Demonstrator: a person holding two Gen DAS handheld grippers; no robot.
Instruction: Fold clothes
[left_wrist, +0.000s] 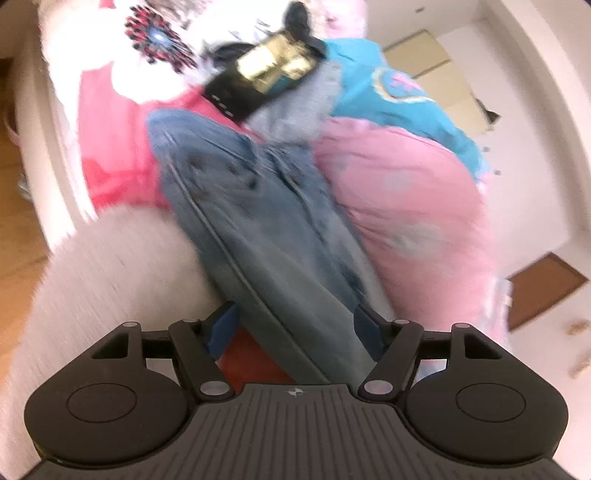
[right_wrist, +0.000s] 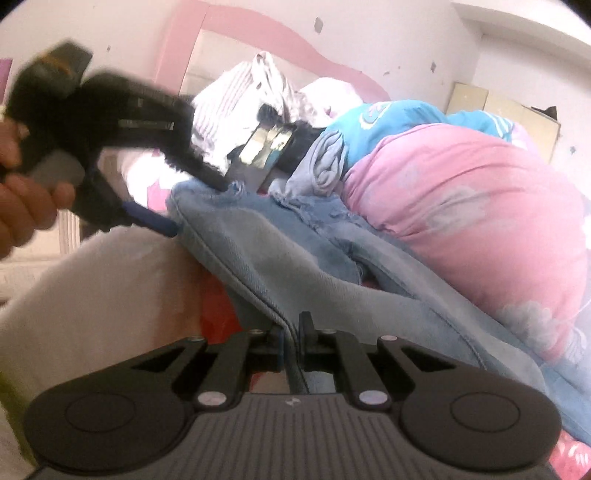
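The jeans (right_wrist: 295, 266) are being pinched at a seam edge by the closed right gripper (right_wrist: 291, 332); they are being straddled, unpressed, by the parted left gripper (left_wrist: 295, 328), beside a pink quilt (right_wrist: 461, 206).

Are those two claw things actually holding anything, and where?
The right gripper pinches the jeans by a seamed edge. The left gripper is open astride them, gripping nothing.

The right gripper (right_wrist: 291, 332) pinches the seamed edge of blue jeans (right_wrist: 295, 258) on a bed — the left gripper (right_wrist: 199, 206), in a person's hand (right_wrist: 22, 199), straddles their far edge beside a pink quilt (right_wrist: 480, 221).
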